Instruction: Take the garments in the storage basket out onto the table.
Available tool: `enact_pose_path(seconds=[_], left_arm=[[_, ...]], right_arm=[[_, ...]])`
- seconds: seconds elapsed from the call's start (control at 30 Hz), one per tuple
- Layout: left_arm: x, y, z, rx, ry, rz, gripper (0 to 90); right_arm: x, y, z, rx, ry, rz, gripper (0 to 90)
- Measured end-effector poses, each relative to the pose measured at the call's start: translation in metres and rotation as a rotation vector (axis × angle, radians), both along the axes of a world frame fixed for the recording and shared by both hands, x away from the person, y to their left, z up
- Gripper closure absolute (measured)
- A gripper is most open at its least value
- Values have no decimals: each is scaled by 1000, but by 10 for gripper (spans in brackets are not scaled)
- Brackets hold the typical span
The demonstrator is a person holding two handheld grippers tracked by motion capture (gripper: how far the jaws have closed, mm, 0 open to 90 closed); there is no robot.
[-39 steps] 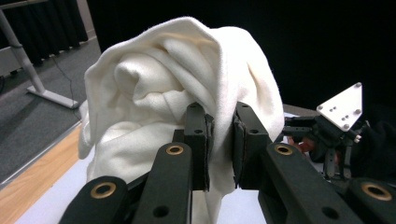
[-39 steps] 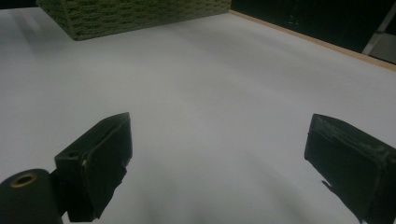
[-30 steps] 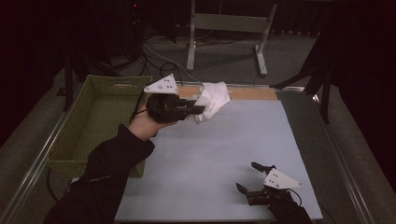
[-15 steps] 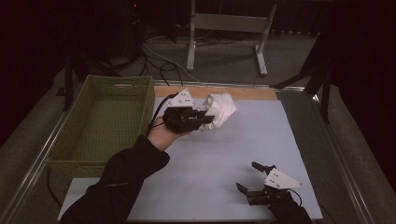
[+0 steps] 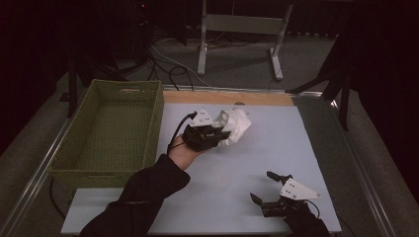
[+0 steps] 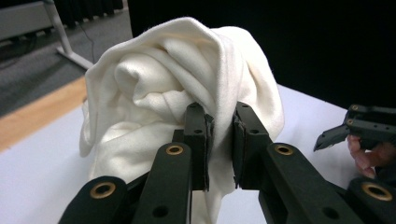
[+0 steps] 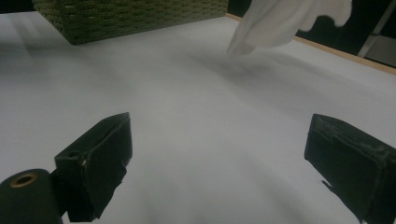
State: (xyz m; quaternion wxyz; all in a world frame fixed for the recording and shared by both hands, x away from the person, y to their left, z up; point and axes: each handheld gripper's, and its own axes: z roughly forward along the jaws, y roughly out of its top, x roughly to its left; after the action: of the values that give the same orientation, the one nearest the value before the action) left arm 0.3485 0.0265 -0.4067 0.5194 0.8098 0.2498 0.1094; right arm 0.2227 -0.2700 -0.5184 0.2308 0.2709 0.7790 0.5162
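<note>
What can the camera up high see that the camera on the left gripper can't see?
The high view alone takes in the green basket, the person's dark sleeve and the left gripper from outside, held over the pale mat. The left gripper view alone gives a close look at the gripper's own two black jaws pinching a fold of the white cloth, and at its soft creases. Both views share the white cloth, the pale mat, the wooden strip at the far edge, and the right gripper, jaws spread, off to the side.

open mat (image 5: 257,158) between claws; green basket (image 5: 118,129) walls off left edge.
</note>
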Motion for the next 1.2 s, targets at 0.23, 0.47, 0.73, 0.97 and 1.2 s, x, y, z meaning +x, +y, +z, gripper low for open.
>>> enact_pose_path(seconds=[0.23,0.47,0.73,0.97,1.2], left_arm=[[6,-17,-24,32,23,8,787],[13,-34,-38,43,44,3,779],[21,-62,-51,86,70,-39,770],[23,-80,-56,107,67,-34,618],[19,-75,-50,145,70,-34,327]], right_arm=[[0,0,0,1,6,-1,76],[1,-1,0,-5,2,-9,76],[2,-3,0,2,1,-14,77],[2,-4,0,5,-1,-16,77],[2,-4,0,11,1,-16,76]])
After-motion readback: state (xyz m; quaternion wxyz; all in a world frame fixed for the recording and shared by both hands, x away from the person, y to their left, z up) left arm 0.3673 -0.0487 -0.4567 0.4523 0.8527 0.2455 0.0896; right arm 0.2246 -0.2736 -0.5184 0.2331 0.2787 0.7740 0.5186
